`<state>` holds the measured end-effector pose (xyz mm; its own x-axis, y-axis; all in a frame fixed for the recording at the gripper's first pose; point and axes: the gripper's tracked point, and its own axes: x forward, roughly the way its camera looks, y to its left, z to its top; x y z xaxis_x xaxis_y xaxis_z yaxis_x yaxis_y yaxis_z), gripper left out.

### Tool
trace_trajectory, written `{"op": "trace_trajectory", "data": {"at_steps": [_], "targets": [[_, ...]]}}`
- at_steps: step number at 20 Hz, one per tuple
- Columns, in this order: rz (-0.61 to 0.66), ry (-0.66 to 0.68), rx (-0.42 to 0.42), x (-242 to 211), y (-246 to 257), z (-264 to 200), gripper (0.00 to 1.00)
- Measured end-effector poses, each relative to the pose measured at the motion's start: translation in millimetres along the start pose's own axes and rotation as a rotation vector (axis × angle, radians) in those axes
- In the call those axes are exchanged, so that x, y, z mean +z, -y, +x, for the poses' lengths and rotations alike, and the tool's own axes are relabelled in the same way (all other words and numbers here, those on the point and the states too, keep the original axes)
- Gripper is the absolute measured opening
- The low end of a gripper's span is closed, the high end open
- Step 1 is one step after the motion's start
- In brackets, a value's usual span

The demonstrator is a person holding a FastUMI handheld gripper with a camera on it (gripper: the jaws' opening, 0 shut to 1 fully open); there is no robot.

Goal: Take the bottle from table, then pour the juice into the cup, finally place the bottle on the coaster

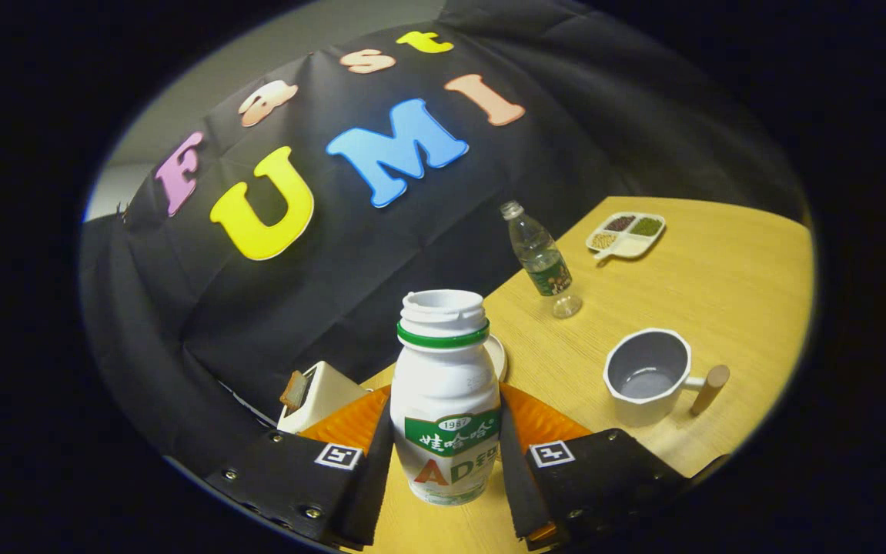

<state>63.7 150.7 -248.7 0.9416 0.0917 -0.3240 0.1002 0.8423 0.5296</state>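
Jaws clamp the bottle (446, 400) over a wooden table (720, 292) before black cloth (273, 308).

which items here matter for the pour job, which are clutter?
Job: white juice bottle clamped in the tongs; grey cup; coaster behind the bottle.
Clutter: clear water bottle; divided snack tray; toaster.

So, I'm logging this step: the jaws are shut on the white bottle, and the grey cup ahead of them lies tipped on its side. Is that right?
Not quite. The gripper view shows the grey cup standing upright, not tipped on its side. The rest holds: the gripper has its jaws shut on the white bottle.
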Motion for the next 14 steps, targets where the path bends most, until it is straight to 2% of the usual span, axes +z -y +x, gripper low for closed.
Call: {"op": "trace_trajectory", "data": {"at_steps": [6,12,14], "targets": [[-0.401,0.086,-0.040,16,-19,-5,0.64],[-0.661,0.128,-0.057,18,-46,-3,0.64],[-0.702,0.154,-0.064,22,-51,-3,0.64]]}}
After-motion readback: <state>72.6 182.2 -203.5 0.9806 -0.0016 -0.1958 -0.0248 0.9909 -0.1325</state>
